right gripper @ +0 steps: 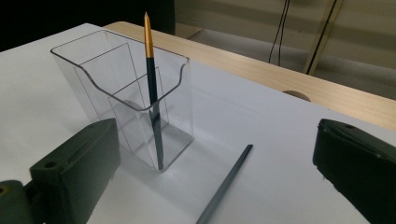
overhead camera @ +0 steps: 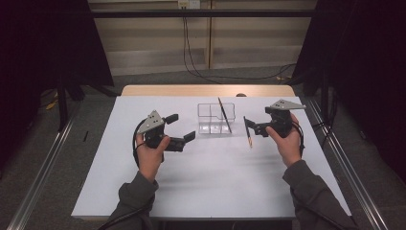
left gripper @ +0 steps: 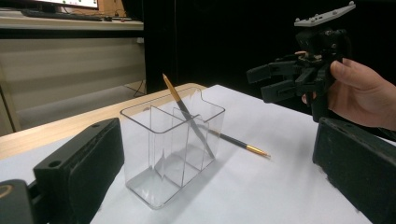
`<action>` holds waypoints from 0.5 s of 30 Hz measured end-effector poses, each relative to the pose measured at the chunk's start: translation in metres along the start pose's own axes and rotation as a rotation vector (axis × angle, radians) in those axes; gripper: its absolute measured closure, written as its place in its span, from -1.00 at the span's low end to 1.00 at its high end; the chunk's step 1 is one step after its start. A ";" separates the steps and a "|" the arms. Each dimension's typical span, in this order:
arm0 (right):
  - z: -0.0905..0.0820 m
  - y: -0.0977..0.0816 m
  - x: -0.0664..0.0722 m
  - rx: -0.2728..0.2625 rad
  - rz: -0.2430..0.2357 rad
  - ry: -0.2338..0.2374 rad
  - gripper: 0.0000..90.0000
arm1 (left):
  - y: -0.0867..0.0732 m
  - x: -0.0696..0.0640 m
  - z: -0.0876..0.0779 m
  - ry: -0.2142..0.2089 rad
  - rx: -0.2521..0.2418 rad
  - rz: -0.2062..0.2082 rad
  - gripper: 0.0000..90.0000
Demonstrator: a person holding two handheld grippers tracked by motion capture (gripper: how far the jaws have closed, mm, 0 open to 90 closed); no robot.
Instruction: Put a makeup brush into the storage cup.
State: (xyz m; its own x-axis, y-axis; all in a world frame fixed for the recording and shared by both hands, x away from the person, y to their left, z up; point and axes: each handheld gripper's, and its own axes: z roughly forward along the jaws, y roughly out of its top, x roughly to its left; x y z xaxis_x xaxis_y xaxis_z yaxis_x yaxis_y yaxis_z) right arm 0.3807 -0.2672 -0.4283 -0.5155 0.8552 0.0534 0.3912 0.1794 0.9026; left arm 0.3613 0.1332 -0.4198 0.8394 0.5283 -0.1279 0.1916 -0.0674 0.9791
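Observation:
A clear plastic organiser [overhead camera: 210, 118] [left gripper: 161, 149] [right gripper: 116, 93] with several compartments stands at the table's middle. A dark pencil with a gold end [overhead camera: 224, 115] [left gripper: 184, 107] [right gripper: 152, 93] leans upright inside it. A second dark pencil [overhead camera: 247, 132] [left gripper: 238, 142] [right gripper: 226, 184] lies flat on the table just right of the organiser. My left gripper [overhead camera: 181, 127] [left gripper: 217, 186] is open and empty, to the left of the organiser. My right gripper [overhead camera: 254, 128] [left gripper: 275, 81] [right gripper: 215, 186] hovers open over the lying pencil, not touching it.
The white tabletop [overhead camera: 206, 177] has a wooden strip [overhead camera: 206, 90] along its far edge. Metal rails [overhead camera: 344, 163] run down both sides of the table. Cables [overhead camera: 191, 57] hang by the back wall.

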 end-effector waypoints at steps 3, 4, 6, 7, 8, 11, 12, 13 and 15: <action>0.000 0.001 -0.002 0.006 -0.006 -0.011 -0.99 | 0.000 0.000 0.003 -0.020 0.001 0.000 -0.96; 0.000 0.001 -0.003 0.009 -0.007 -0.018 -0.99 | 0.000 0.000 0.004 -0.013 0.004 0.000 -0.96; -0.001 0.002 -0.004 0.020 -0.009 -0.023 -0.98 | 0.000 -0.001 0.005 -0.015 0.004 0.007 -0.96; -0.001 0.002 -0.005 0.024 -0.008 -0.028 -0.98 | 0.001 -0.001 0.006 -0.018 -0.001 0.009 -0.96; -0.001 0.002 -0.006 0.027 -0.009 -0.035 -0.98 | 0.001 -0.001 0.006 -0.025 -0.003 0.009 -0.96; -0.001 0.003 -0.007 0.041 0.011 -0.045 -0.97 | 0.003 -0.002 0.006 -0.018 -0.001 0.011 -0.96; -0.001 0.004 -0.007 0.049 0.010 -0.049 -0.97 | 0.003 -0.002 0.007 -0.027 -0.005 0.013 -0.96; -0.001 0.004 -0.008 0.053 0.013 -0.050 -0.97 | 0.004 -0.002 0.007 -0.021 0.001 0.017 -0.96; 0.000 0.006 -0.008 0.065 0.017 -0.055 -0.97 | 0.004 -0.003 0.007 -0.035 -0.003 0.012 -0.96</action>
State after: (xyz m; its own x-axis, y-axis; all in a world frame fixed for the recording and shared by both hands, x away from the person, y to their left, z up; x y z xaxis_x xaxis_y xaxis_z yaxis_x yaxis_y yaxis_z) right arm 0.3866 -0.2728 -0.4231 -0.4664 0.8835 0.0438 0.4491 0.1938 0.8722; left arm 0.3633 0.1252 -0.4168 0.8588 0.4977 -0.1216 0.1802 -0.0712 0.9810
